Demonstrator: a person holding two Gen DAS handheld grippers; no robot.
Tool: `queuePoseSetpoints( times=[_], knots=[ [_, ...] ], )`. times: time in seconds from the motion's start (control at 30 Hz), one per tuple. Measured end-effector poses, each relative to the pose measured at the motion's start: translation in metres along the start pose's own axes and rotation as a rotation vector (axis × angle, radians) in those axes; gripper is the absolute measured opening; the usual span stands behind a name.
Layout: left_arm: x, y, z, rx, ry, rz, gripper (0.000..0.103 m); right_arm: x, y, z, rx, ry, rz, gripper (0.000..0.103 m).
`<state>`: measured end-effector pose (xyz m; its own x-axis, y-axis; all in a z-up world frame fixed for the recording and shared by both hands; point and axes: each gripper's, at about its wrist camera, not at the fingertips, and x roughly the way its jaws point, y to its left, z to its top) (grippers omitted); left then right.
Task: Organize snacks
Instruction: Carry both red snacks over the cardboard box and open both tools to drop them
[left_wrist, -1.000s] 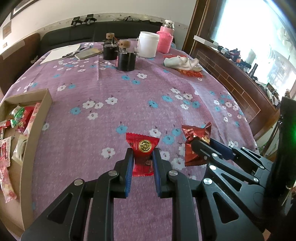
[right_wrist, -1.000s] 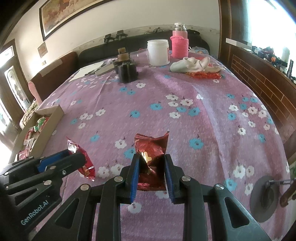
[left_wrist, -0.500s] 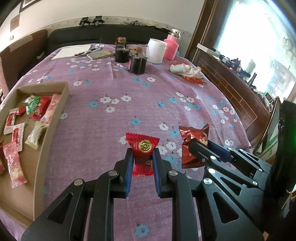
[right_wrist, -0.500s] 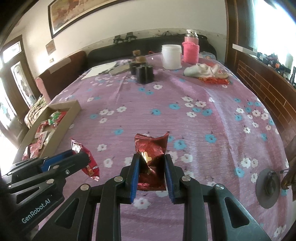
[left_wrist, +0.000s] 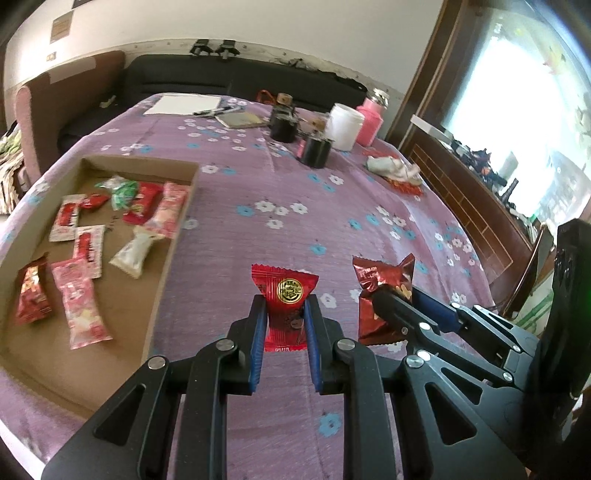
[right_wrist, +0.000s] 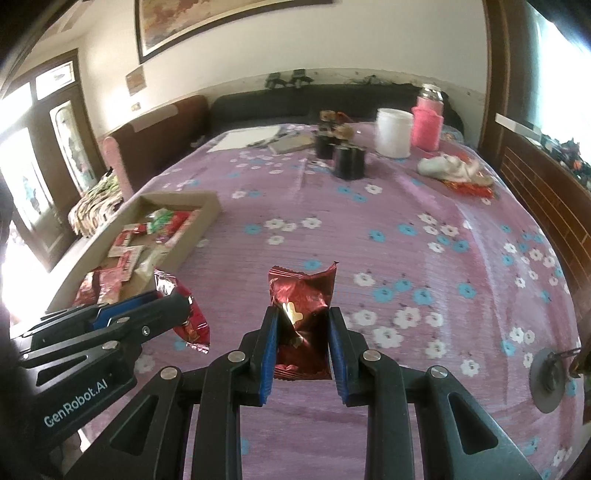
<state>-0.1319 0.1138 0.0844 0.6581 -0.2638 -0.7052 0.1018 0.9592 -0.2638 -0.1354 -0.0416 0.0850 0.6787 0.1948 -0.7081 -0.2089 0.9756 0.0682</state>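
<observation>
Left claw (left_wrist: 284, 314) clamps flat glossy red packet (left_wrist: 285, 295); right claw (right_wrist: 303, 325) clamps crinkled maroon foil packet (right_wrist: 301, 306). Both above bench (left_wrist: 258, 177), beside cardboard tray (left_wrist: 173, 243). Packet bottoms hidden.

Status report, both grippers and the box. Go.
Left gripper shut on bright red packet. Right gripper shut on dark red packet. Cardboard box left of both, partly filled. Nothing between.

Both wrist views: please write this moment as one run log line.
left gripper: shut on bright red gold-seal packet | right gripper: shut on dark red foil packet
</observation>
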Motion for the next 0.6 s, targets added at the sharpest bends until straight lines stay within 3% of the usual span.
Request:
queuePoseSetpoints(
  times=[0.6],
  knots=[
    [-0.038,0.087,-0.005,-0.145,-0.053,0.083,0.017,0.000,0.083,0.017,-0.110,-0.006,0.139,0.026]
  ],
)
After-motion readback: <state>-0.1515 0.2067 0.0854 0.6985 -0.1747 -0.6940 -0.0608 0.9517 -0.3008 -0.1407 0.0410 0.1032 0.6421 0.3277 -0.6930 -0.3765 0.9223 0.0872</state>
